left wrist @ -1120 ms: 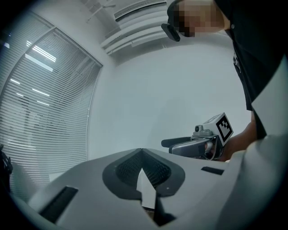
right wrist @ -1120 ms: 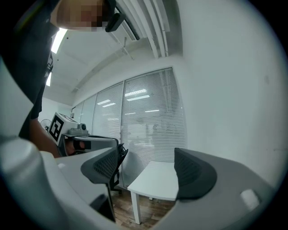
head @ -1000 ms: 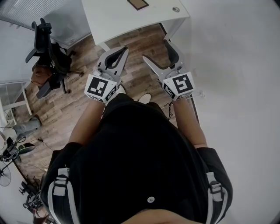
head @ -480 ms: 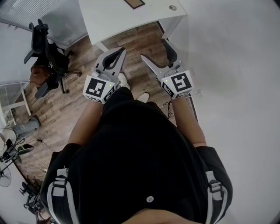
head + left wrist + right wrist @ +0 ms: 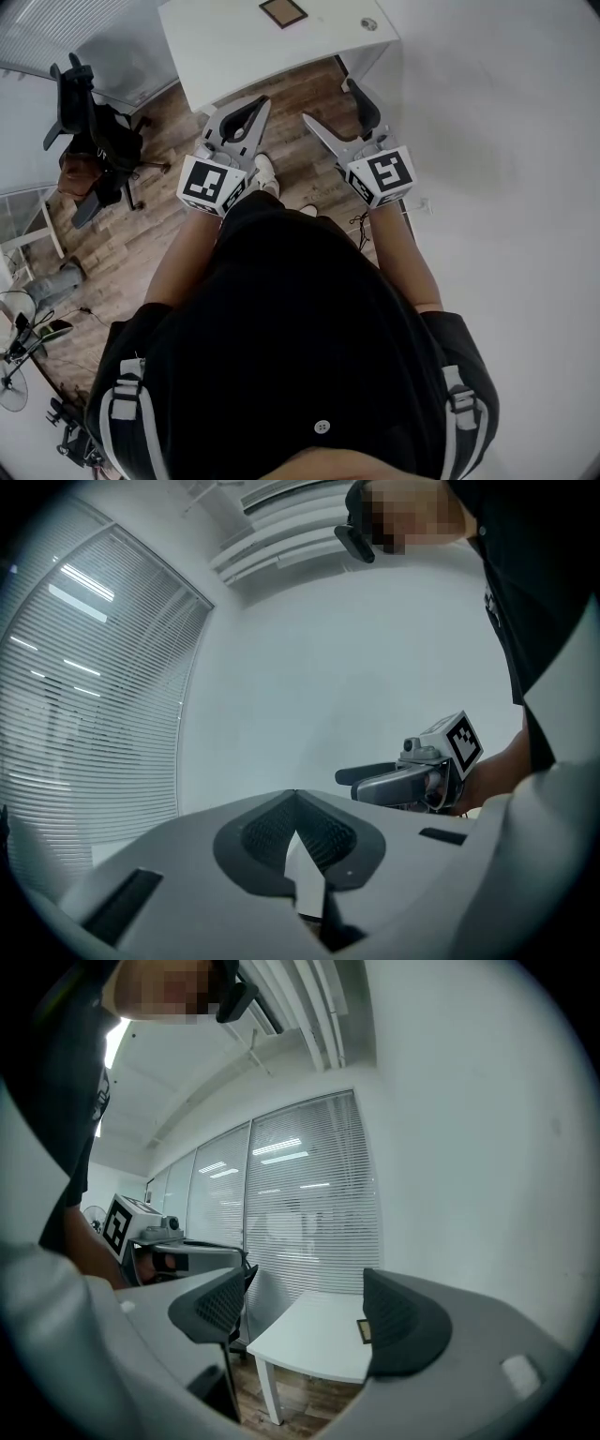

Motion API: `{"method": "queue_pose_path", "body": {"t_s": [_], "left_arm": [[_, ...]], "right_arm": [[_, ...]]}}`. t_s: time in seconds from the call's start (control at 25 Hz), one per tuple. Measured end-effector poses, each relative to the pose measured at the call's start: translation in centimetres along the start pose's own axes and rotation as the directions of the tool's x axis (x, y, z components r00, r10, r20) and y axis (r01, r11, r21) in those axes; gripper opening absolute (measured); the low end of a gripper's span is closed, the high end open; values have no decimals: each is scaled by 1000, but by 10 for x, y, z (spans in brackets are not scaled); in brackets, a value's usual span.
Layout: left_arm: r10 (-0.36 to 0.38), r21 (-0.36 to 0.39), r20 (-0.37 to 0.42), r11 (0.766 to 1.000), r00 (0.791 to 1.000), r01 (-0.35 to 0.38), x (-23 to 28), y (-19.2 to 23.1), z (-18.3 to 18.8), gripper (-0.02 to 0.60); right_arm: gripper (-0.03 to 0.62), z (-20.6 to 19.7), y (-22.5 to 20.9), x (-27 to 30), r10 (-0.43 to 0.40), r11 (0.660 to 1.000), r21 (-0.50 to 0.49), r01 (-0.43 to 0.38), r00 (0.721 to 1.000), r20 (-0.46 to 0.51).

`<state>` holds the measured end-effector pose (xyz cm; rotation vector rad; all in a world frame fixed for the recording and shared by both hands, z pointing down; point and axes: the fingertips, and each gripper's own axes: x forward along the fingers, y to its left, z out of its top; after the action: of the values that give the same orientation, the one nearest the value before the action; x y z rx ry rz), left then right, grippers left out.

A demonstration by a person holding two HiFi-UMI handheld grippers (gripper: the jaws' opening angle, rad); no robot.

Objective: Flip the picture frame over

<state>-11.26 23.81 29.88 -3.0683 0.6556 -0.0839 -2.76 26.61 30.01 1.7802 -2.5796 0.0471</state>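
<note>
I hold both grippers out over the wooden floor point(image 5: 141, 225), near the white table point(image 5: 225, 47) but not touching it. My left gripper point(image 5: 262, 103) has its jaws pressed together, with nothing between them. My right gripper point(image 5: 329, 101) has its jaws spread wide and empty, and the table's near corner shows through the gap. The picture frame point(image 5: 282, 12) lies flat on the tabletop, well apart from both grippers. A small round thing point(image 5: 368, 23) sits to its right in the head view. A black chair point(image 5: 89, 112) stands off to my left.
</note>
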Motion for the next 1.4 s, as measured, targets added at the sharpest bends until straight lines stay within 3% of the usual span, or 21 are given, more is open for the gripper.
{"method": "queue_pose_path", "body": {"t_s": [0.48,0.88,1.16,1.4], "left_arm": [[-30,-15,-24,999,999,30,63,96,-6,8],[-58,-46,-48,997,997,56,86,176,-25,8],[-78,-69,-47,995,996,74,101,209,-34,8],[-52,-84,-58,995,997,48,121,223,-45,8]], "right_arm": [[393,-6,-56,98,-30,999,13,30,999,-25],[393,-27,-66,182,-27,999,21,29,996,-90],[393,-36,-76,216,-40,998,36,44,993,-114],[393,-43,-98,233,-20,998,49,26,993,-119]]}}
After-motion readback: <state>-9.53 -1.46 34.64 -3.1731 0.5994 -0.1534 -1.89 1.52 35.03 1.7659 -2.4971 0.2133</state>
